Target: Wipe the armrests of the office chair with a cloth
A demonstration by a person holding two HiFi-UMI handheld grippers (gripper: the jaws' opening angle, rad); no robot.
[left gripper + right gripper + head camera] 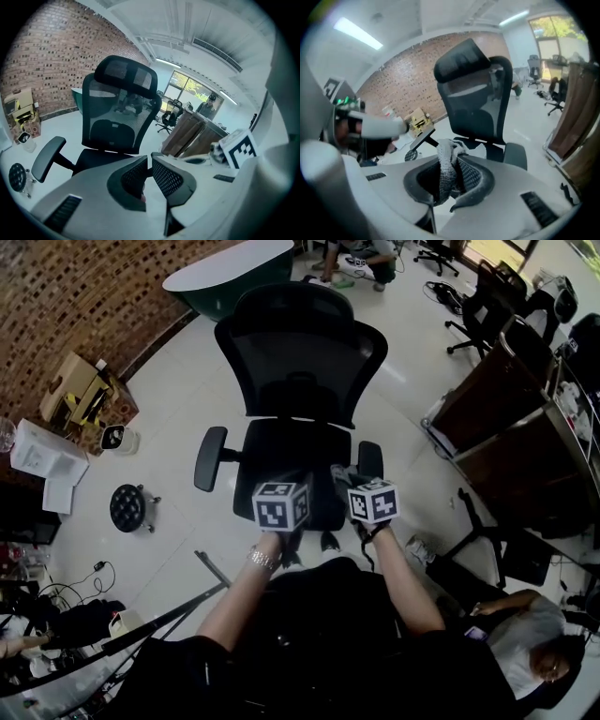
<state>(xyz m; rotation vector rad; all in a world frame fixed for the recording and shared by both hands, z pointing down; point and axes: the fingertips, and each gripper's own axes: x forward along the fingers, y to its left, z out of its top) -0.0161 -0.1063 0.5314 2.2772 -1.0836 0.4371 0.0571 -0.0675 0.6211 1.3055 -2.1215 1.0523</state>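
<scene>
With the cloth (445,176) pinched in my right gripper (450,157) and my left gripper (150,160) closed on nothing, the right armrest (370,460) lies just upper-right, running up the frame.

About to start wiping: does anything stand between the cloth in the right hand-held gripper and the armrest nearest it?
Nothing visible does. The right hand-held gripper is shut on the cloth near the seat's front. The nearest armrest lies just beyond, to its right, with only open air between them.

Office chair (300,381) on floor (173,540). Left gripper (150,163), right gripper (451,161) side by side over seat front; cloth (446,176) in right. Stool (128,507) left of chair.
</scene>
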